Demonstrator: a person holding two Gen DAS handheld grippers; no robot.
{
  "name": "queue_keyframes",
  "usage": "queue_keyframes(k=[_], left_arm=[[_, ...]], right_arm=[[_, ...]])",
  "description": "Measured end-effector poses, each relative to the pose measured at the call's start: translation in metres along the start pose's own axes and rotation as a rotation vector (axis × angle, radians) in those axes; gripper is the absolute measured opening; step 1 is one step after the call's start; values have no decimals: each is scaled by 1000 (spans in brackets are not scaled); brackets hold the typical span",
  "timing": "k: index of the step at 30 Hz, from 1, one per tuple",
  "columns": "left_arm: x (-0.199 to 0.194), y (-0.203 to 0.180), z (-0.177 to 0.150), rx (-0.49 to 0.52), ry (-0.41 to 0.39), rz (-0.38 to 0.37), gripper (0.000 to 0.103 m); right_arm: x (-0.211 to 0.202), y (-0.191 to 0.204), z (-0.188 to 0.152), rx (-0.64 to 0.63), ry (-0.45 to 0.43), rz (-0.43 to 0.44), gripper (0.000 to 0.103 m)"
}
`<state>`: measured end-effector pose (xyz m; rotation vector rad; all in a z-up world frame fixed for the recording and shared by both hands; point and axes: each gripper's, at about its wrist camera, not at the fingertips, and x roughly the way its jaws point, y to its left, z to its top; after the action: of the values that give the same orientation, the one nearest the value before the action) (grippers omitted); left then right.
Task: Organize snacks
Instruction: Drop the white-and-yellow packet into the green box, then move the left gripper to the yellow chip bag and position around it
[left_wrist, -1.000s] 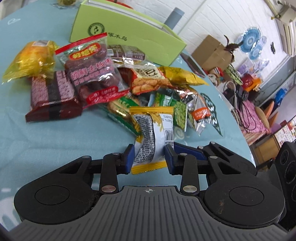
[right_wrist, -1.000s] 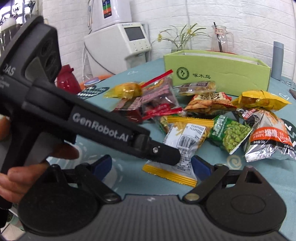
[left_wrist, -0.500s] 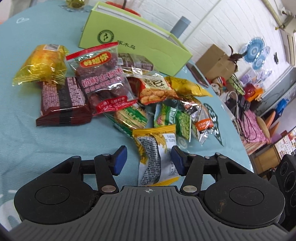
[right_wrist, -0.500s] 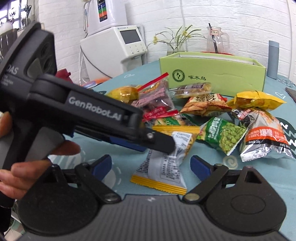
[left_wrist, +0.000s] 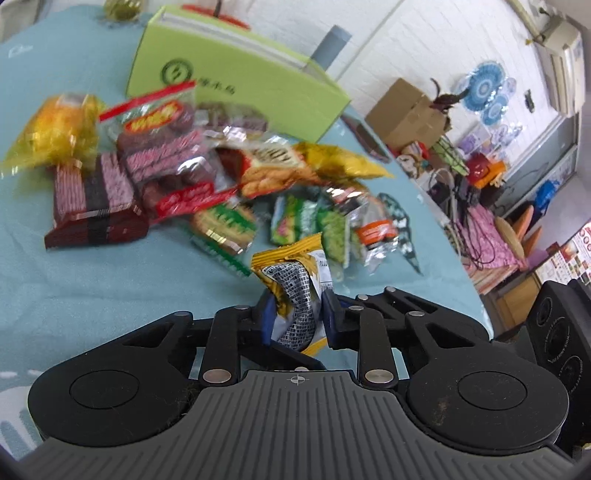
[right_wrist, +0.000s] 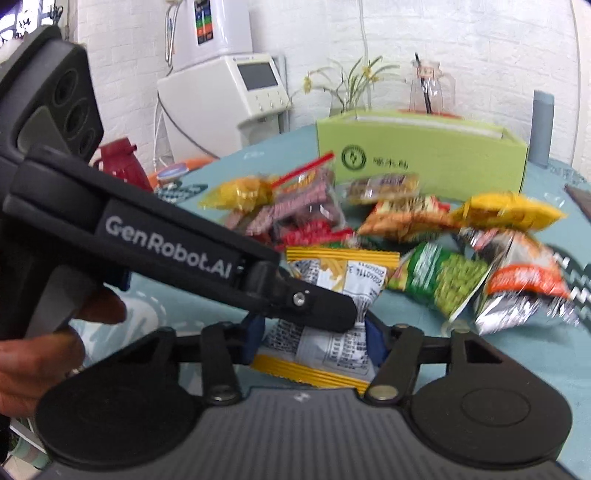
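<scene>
Gripping one yellow-and-white snack packet (left_wrist: 295, 291) from two sides, both grippers meet low in each view. From the left wrist camera, the left gripper (left_wrist: 295, 317) has its blue-padded jaws pressed together on the packet's crumpled lower half, so the packet stands up from between them with its yellow crimped edge on top. From the right wrist camera, the right gripper (right_wrist: 314, 343) has its jaws clamped on the lower end of the same packet (right_wrist: 332, 295), close above the yellow-striped bottom seam — the left gripper's black body, marked GenRobot.AI, crosses in front from the left, held in the person's left hand (right_wrist: 33, 354). Behind the packet lies a loose heap of other snacks on the teal desk (left_wrist: 92, 280): a green pea bag (right_wrist: 443, 284) just to its right in the right wrist view, a silver-and-orange bag (right_wrist: 517, 284) further right, a yellow bag (right_wrist: 509, 210) beyond that, and red-and-clear bags (right_wrist: 295, 206) toward the left. A dark red wrapped block (left_wrist: 92, 206) sits at the heap's left edge in the left wrist view. Behind the heap stands a light green box (right_wrist: 421, 155), open at the top. Much of the heap is blurred.
</scene>
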<state>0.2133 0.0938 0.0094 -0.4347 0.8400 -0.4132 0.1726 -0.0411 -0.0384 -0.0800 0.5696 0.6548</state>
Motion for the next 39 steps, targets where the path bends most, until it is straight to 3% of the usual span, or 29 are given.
queue_keyframes(k=[6,12,18,23,24,26,27,35,39], left_arm=[[-6,-17,52,46,-67,-48,2],[21,-36,143,138,-115,-41,3],[65,-32,233,186,-149,-1,3],[113,-1,280,153,-110,44,4],[122,6,284,151,-106,57,6],[135,19,288,146,-101,101,41],[137,25,288,136,-104,128,46],[92,26,248,156,-159,117,54],[70,16,215,164,-159,103,57]], right_arm=[[-2,-21,51,-56,-84,-29,68],[26,-67,125,-153,-118,-96,68],[83,-129,201,-147,-94,-89,68],[146,-167,222,-110,-37,-45,75],[157,-171,223,-110,-24,-47,78],[169,-180,219,-93,-7,-51,87],[169,-183,216,-79,-11,-53,92],[86,-177,179,-11,-108,-76,94],[50,-160,150,11,-100,-62,93]])
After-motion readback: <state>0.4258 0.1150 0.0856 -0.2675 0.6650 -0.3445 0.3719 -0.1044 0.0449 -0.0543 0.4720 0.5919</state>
